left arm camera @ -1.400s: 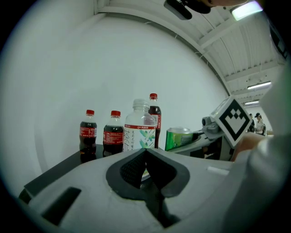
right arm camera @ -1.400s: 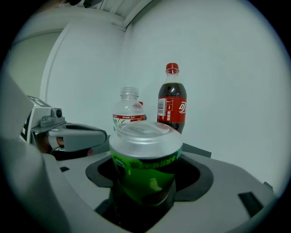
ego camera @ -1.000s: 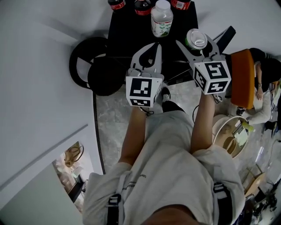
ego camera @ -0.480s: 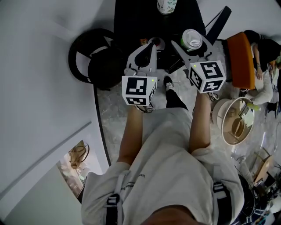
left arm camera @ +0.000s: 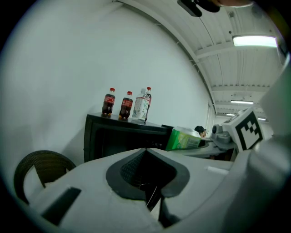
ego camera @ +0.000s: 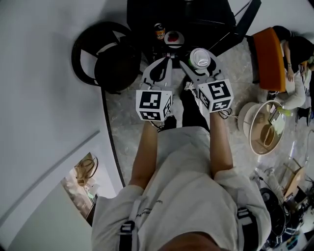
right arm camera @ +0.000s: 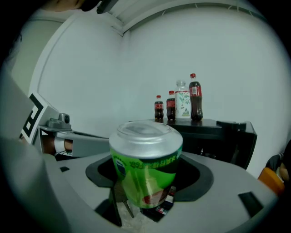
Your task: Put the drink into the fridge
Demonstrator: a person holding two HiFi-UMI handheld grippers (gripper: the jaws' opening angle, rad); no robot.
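Observation:
A green drink can [ego camera: 199,57] with a silver top stands upright between the jaws of my right gripper [ego camera: 201,66], which is shut on it; the right gripper view shows the can [right arm camera: 146,157] close up. Just left of it my left gripper [ego camera: 165,62] is shut with nothing in it, its jaws meeting along a thin seam [left arm camera: 146,152]. The black fridge [ego camera: 179,13] lies ahead, at the top of the head view. Both gripper views show it a short way off, with three cola bottles and a clear bottle [right arm camera: 183,103] on its top [left arm camera: 129,105].
A round black wicker chair [ego camera: 100,56] stands left of the fridge by the white wall. An orange seat [ego camera: 267,49] and a round white table [ego camera: 262,128] are to the right, with a seated person beyond. Two small drinks [ego camera: 167,34] show low at the fridge front.
Both grippers and the held can have drawn back from the fridge. The bottles on its top have slid out of the head view. The grippers now sit closer together.

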